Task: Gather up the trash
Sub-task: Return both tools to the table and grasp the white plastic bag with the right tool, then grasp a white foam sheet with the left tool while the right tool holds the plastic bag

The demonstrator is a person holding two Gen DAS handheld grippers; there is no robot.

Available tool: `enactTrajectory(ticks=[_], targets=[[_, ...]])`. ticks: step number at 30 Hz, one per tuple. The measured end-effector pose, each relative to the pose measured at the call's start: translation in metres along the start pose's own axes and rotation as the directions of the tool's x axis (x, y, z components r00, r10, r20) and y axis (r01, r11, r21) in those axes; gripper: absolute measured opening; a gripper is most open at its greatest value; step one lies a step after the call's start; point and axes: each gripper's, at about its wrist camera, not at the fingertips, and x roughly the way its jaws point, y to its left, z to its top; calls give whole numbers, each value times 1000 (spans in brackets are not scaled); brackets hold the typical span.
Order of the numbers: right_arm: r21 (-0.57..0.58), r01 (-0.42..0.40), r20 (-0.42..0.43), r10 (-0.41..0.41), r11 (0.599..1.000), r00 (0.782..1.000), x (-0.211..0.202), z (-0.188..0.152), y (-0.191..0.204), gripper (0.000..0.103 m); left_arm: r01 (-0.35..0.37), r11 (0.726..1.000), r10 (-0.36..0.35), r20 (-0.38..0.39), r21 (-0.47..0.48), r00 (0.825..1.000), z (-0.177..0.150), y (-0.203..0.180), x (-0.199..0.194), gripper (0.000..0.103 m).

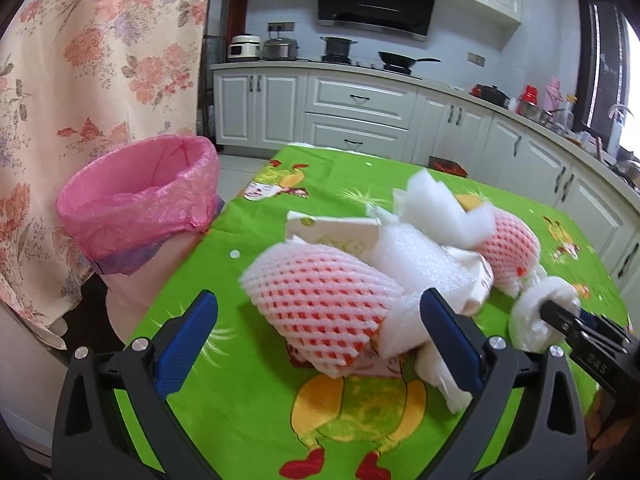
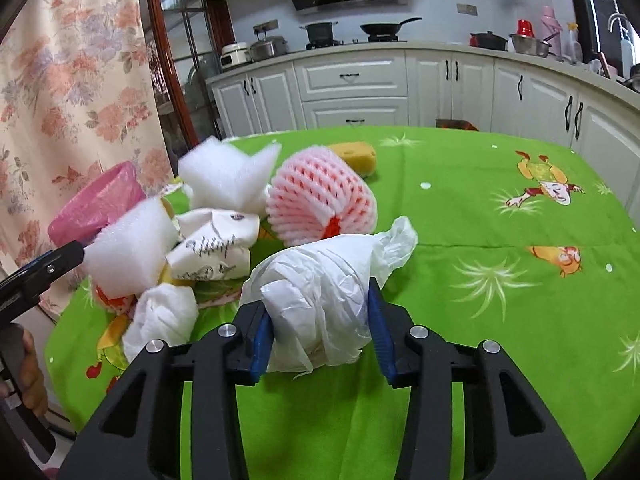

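Note:
A heap of trash lies on the green tablecloth (image 2: 480, 280): two pink-and-white foam fruit nets (image 1: 320, 300) (image 2: 320, 196), white foam pieces (image 2: 228, 176), a crumpled printed paper wrapper (image 2: 212, 248) and a white wad (image 2: 160, 320). My left gripper (image 1: 324, 336) is open, its blue pads either side of the near foam net without squeezing it. My right gripper (image 2: 320, 320) is shut on a crumpled white plastic bag (image 2: 320, 280) at the right of the heap. In the left wrist view, the bag (image 1: 532, 320) shows at the right gripper's tip. A bin with a pink liner (image 1: 136, 196) stands at the table's left edge.
A yellow sponge (image 2: 356, 152) lies behind the far foam net. A floral curtain (image 1: 100, 60) hangs left of the bin. White kitchen cabinets (image 2: 352, 80) run behind and to the right of the table. A hand (image 2: 32, 368) holds the left gripper's handle.

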Motion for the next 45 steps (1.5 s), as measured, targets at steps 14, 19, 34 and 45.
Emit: enactTrajectory(ticks=[14, 19, 34, 45], targets=[[15, -19, 52, 18, 1000, 998, -12, 8, -6, 41, 24, 1000, -24, 37, -1, 999, 20, -19, 8, 98], [25, -16, 54, 15, 1000, 998, -13, 8, -8, 41, 27, 998, -24, 55, -64, 998, 36, -17, 15, 97], [67, -6, 55, 2, 998, 999, -21, 2, -29, 41, 139, 952, -154, 35, 272, 987, -9, -95, 16, 50], [53, -29, 70, 25, 998, 997, -28, 2, -22, 41, 102, 961, -118, 45, 258, 992, -12, -78, 10, 66]])
